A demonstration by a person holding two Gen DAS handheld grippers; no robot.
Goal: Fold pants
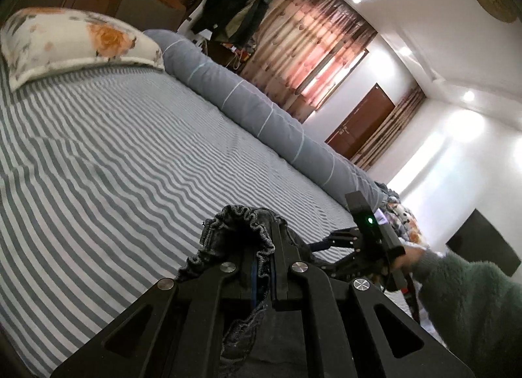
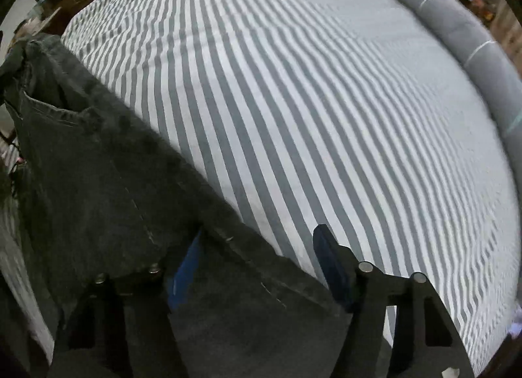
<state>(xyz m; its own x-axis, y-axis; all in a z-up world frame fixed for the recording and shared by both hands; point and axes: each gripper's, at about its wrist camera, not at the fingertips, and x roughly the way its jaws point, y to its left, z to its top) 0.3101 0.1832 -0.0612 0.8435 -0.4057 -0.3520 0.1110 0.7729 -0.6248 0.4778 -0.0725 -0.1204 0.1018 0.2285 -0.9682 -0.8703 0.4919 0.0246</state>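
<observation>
— Where are the pants (image 2: pixel 107 182) just now?

— Off the bed for the most part. The gathered waistband (image 1: pixel 238 224) is pinched between the fingers of your left claw (image 1: pixel 264 267), which are nearly together on it. In the right wrist view the dark cloth drapes over the left finger of your right claw (image 2: pixel 257 247); those jaws stand wide and grip nothing.

— So which step is this?

— By my reading, the start: lifting the pants to spread them on the striped sheet (image 2: pixel 293 100) ahead of both claws. Next you want the right claw closed on the cloth lying between its fingers.

— Does either view add anything?

— Only the left shows the waistband, the floral pillow (image 1: pixel 78 42) and your sleeve (image 1: pixel 469 296); only the right shows a pocket seam (image 2: pixel 49 110).
</observation>
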